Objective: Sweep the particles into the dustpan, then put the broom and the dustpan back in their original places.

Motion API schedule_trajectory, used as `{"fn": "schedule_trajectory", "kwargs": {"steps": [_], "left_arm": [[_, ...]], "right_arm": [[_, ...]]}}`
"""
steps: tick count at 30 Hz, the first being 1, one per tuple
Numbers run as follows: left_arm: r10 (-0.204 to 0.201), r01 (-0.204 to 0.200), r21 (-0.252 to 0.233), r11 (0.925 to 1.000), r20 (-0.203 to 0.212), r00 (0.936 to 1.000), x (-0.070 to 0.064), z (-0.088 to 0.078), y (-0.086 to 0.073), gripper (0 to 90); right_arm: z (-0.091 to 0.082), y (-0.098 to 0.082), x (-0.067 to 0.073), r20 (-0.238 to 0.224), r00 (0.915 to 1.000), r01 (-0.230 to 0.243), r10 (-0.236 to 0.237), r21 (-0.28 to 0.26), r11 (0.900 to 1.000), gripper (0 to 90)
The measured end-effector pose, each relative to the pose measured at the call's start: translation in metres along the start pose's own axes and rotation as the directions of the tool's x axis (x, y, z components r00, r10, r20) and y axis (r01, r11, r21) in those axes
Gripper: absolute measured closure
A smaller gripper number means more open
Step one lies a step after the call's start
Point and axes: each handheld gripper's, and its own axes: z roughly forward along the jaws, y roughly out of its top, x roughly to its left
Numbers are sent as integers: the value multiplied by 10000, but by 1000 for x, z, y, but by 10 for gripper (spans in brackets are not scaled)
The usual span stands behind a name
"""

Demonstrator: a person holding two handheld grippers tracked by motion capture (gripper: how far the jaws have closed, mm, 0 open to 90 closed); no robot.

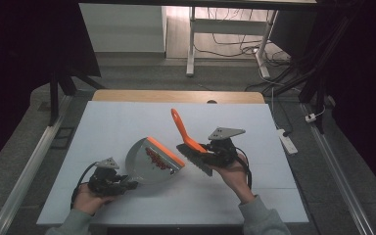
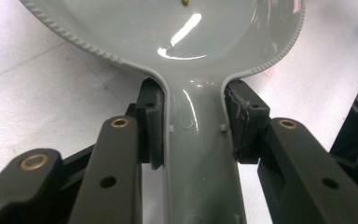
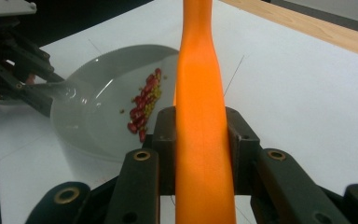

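**Dustpan and brush held over the tabletop, beans gathered in the pan**

The left hand-held gripper sits near the front edge of the tabletop, left of centre. Its 2 jaws are clamped on the handle of the grey dustpan; in the left gripper view the pads press against both sides of the handle, just below where it widens into the pan.

The dustpan lies on the tabletop near its middle, a little toward the front edge, with its orange-trimmed lip turned toward the right edge. A cluster of red beans lies inside the pan, just behind the lip. In the right gripper view the beans show as a loose line of red pieces mixed with some smaller yellow-green ones.

The right hand-held gripper is right of centre, just beside the dustpan's lip. Its 2 jaws are closed on the orange handle of the brush; the right gripper view shows the handle running straight up between the pads. The handle slants up toward the back edge, and the dark bristles point down at the tabletop, close to the dustpan's lip; I cannot tell whether they touch it.
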Motion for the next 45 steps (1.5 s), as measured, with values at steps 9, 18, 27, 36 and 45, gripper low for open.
{"fn": "schedule_trajectory", "kwargs": {"steps": [9, 18, 27, 36, 45], "left_arm": [[-319, 311, -376, 9988, -227, 9992, -1, -7, 1, 619], [-783, 745, -708, 9947, -520, 9956, -3, -12, -3, 618], [-1416, 1311, -1046, 9858, -992, 9850, -1, -20, -11, 619], [-2369, 2118, -1540, 9651, -1695, 9566, 0, -22, -21, 618], [-3211, 2803, -2002, 9388, -2144, 9224, 6, -21, -27, 618]], "right_arm": [[-15, -7, -5, 24, 9999, 132, -133, 251, 9996, 708], [-31, -21, -17, 165, 9998, -127, 119, 477, 9988, 708], [-45, -37, -31, 176, 9978, -641, 632, 557, 9964, 708], [-51, -48, -35, 91, 9959, -902, 898, 736, 9932, 708], [-56, -62, -43, 453, 9912, -1291, 1247, 1104, 9855, 708]]}}
